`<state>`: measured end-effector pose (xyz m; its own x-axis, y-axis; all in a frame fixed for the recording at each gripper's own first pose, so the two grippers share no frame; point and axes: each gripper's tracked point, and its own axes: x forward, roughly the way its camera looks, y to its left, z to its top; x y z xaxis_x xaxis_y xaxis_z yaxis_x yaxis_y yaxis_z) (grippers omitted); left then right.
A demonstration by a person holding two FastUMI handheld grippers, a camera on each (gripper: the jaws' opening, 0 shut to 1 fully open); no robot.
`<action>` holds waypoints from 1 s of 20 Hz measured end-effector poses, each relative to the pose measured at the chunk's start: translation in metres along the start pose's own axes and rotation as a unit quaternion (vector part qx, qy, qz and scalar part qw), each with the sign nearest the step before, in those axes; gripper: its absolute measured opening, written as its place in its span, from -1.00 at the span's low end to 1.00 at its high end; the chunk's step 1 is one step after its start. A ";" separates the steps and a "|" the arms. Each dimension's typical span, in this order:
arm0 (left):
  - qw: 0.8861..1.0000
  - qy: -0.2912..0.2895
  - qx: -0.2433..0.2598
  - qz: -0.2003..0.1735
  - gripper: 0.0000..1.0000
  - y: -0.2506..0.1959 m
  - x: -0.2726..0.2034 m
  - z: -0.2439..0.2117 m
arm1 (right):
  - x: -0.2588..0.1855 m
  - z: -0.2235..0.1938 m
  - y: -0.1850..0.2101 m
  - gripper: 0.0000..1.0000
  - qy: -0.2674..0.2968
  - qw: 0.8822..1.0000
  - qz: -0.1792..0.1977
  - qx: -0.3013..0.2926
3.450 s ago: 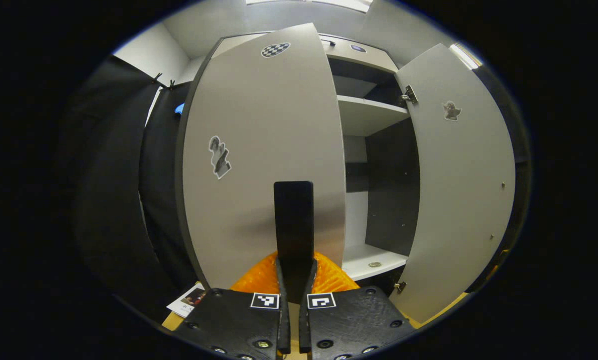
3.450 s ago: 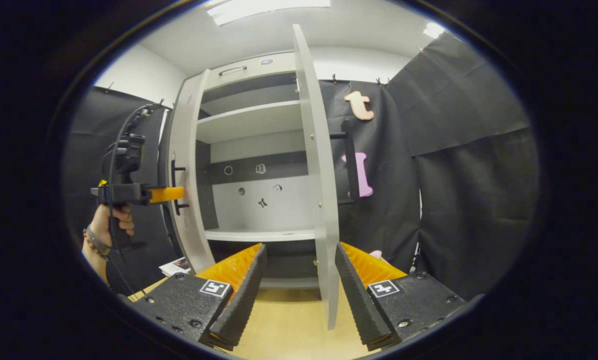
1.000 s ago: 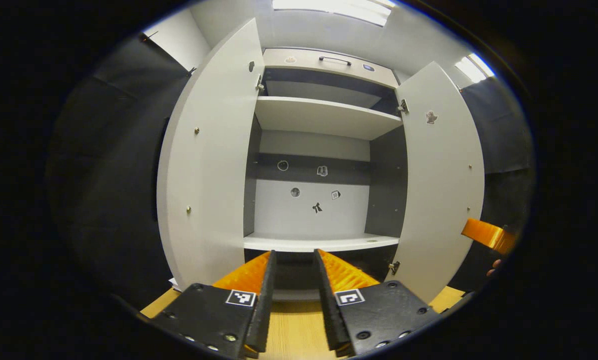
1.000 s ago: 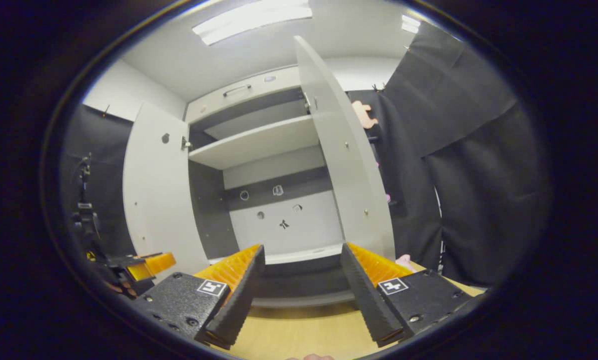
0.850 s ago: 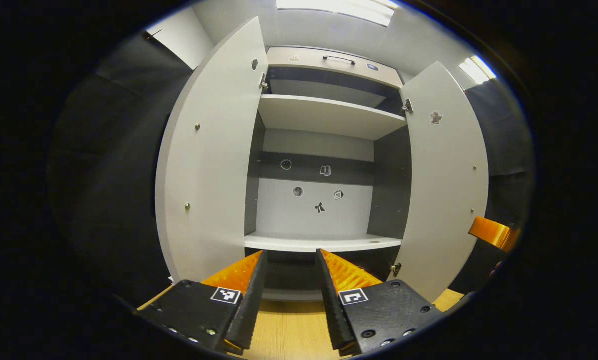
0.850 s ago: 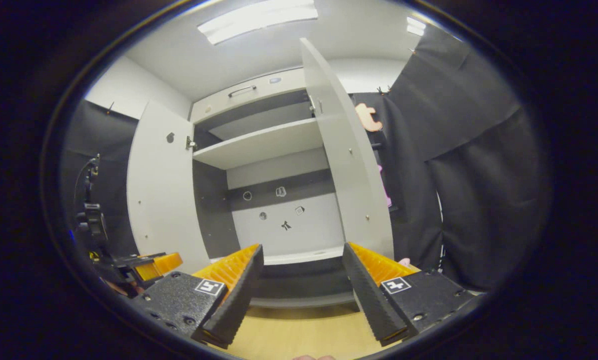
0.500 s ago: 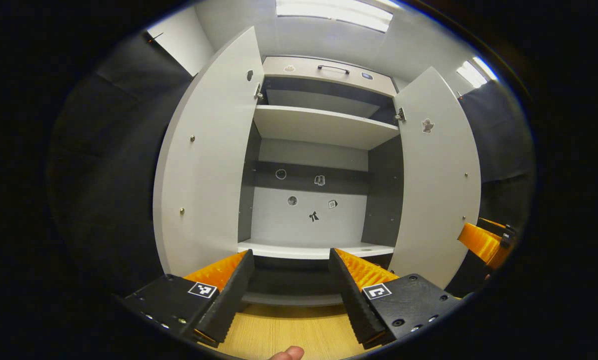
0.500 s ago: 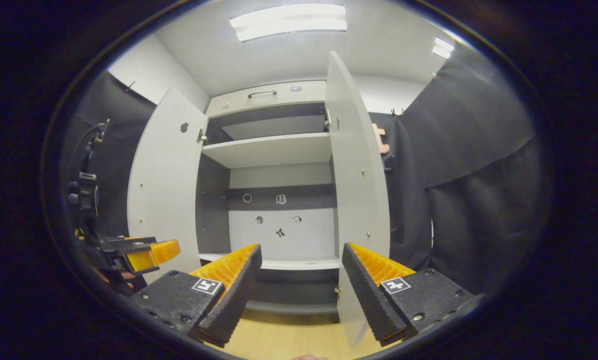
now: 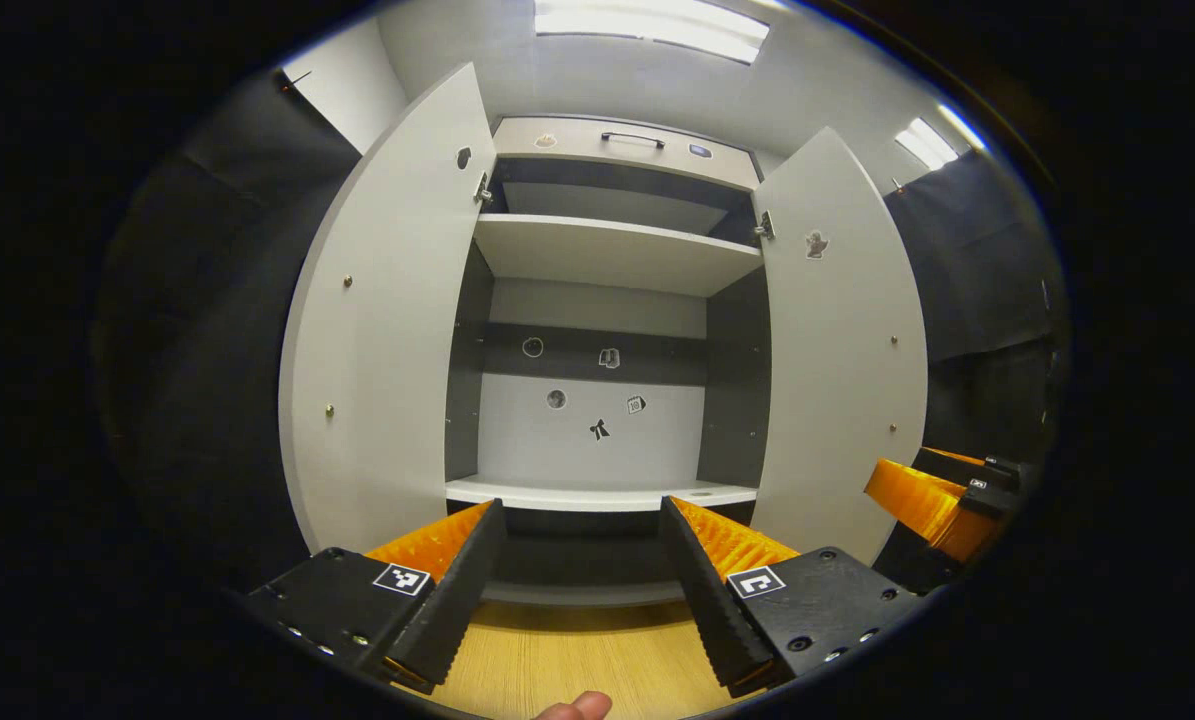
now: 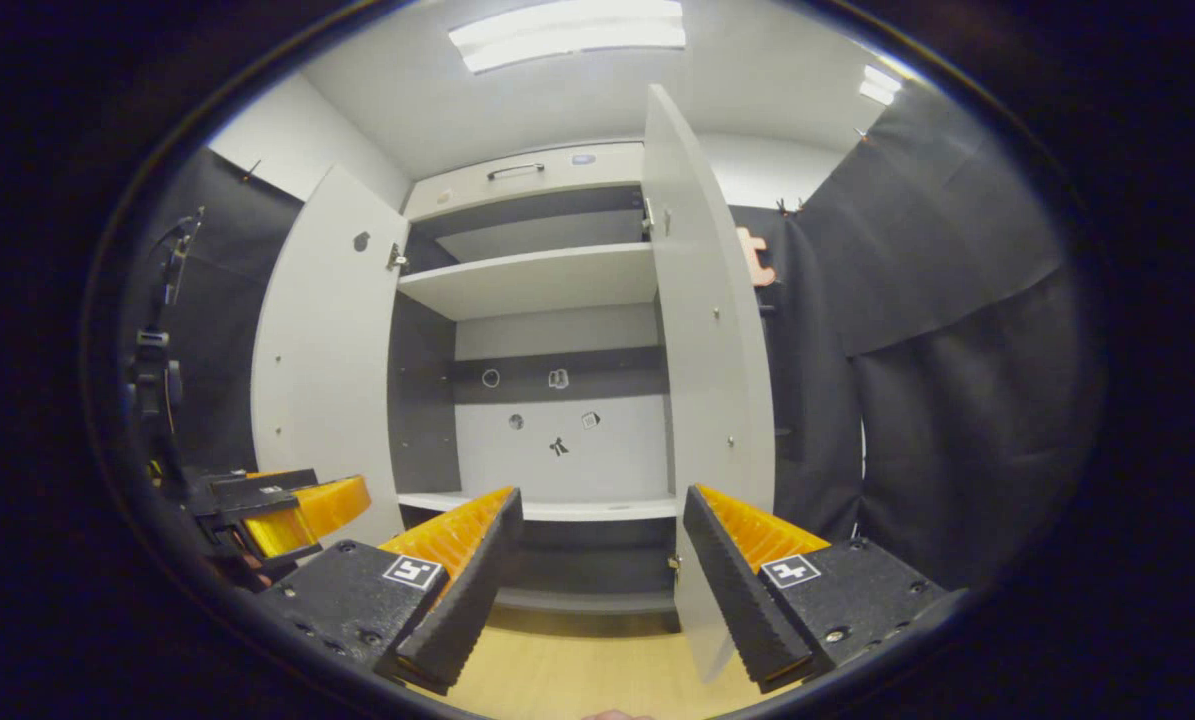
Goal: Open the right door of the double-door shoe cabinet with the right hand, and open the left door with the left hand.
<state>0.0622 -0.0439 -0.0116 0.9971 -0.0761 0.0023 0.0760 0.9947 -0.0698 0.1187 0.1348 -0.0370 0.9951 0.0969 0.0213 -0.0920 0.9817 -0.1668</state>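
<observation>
The grey shoe cabinet (image 9: 597, 140) stands ahead with both doors swung wide. In the left gripper view the left door (image 9: 382, 330) shows its inner face, and so does the right door (image 9: 842, 350). My left gripper (image 9: 582, 570) is open, held back from the cabinet, with nothing between its fingers. The right gripper's orange finger (image 9: 922, 495) shows beside the right door. In the right gripper view my right gripper (image 10: 602, 565) is open and empty, just short of the right door (image 10: 707, 340). The left door (image 10: 322, 360) stands open, with the left gripper (image 10: 297, 510) below it.
Inside the cabinet are a white upper shelf (image 9: 607, 250) and a lower shelf (image 9: 597, 492), with small stickers on the back panel (image 9: 597, 415). A drawer with a dark handle (image 9: 632, 137) tops the cabinet. Light wood floor (image 9: 567, 665) lies below. Black cloth (image 10: 947, 400) hangs on both sides.
My left gripper let go of the left door's handle and opened wide. The left door now stands fully open. Both grippers drew back from the cabinet.
</observation>
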 end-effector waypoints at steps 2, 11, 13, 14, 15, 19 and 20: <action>1.000 -0.004 0.002 0.007 0.84 0.001 0.000 0.001 | 0.000 0.002 -0.002 0.96 0.000 1.000 -0.001 0.007; 0.999 -0.012 0.029 0.018 0.84 -0.010 -0.011 0.003 | -0.004 0.003 -0.008 1.00 0.004 1.000 0.008 0.009; 0.999 -0.009 0.027 0.018 0.84 -0.012 -0.013 0.000 | -0.004 0.004 -0.009 1.00 0.005 1.000 0.008 0.009; 1.000 -0.006 0.023 0.016 0.84 -0.013 -0.015 -0.002 | -0.004 0.004 -0.009 1.00 0.007 1.000 0.007 0.008; 1.000 -0.004 0.019 0.014 0.84 -0.014 -0.016 -0.003 | -0.005 0.003 -0.010 1.00 0.008 1.000 0.006 0.007; 1.000 -0.001 0.016 0.018 0.84 -0.012 -0.018 -0.004 | -0.011 0.000 -0.014 1.00 0.014 1.000 0.002 0.007; 1.000 -0.001 0.017 0.020 0.84 -0.012 -0.019 -0.003 | -0.012 0.000 -0.016 1.00 0.016 1.000 -0.001 0.007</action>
<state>0.0421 -0.0545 -0.0141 0.9993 -0.0371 0.0027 0.0371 0.9987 -0.0354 0.1080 0.1182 -0.0348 0.9958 0.0907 -0.0099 -0.0911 0.9841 -0.1526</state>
